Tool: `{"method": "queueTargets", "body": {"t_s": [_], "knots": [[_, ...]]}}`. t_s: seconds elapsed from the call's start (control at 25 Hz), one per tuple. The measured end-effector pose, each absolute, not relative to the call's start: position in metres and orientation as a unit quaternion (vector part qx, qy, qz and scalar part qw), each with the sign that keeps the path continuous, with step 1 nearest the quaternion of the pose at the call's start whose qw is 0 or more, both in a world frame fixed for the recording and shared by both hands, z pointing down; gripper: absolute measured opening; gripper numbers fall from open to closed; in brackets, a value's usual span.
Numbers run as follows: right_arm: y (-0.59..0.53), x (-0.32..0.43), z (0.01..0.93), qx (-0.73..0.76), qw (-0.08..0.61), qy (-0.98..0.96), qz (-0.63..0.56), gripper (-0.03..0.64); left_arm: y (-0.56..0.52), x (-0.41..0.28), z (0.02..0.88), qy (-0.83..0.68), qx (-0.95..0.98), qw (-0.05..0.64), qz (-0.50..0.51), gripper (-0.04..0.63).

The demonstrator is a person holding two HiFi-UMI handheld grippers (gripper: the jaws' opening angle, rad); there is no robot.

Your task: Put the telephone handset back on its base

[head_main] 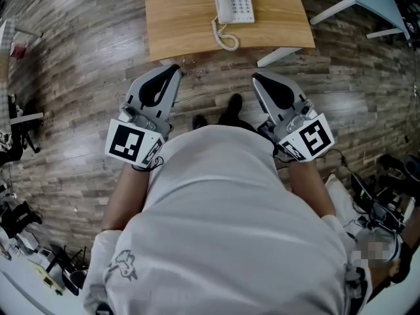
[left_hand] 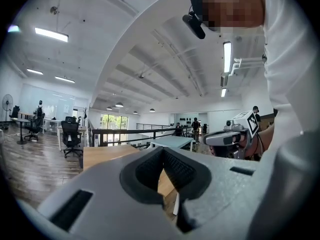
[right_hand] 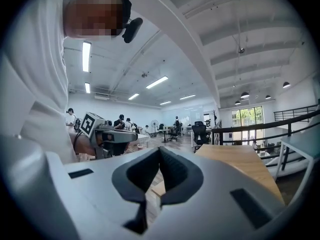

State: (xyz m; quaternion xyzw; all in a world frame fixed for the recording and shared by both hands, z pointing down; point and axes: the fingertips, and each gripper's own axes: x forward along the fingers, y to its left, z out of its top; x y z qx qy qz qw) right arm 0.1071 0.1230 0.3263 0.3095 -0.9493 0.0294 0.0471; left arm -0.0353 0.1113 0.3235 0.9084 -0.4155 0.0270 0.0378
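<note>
Table cut off at top edge, telephone keys too small to read, shoes half hidden by shirt

Grey wood-plank floor, light wooden table, ceiling strip lights, perhaps windows far off.

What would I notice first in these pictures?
Two big grey grippers stick out in front of a person's white shirt: the left gripper and the right gripper, both shut and empty. Ahead, a white telephone with a curly cord sits on a wooden table.
</note>
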Motion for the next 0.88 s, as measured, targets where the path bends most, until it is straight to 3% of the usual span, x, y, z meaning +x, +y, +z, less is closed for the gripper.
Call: {"method": "queueTargets", "body": {"t_s": [0.88], "knots": [[0.157, 0.077, 0.322, 0.311, 0.056, -0.949, 0.023, 0.006, 0.14, -0.069, 0.317, -0.413, 0.91, 0.035, 0.013, 0.006]]}}
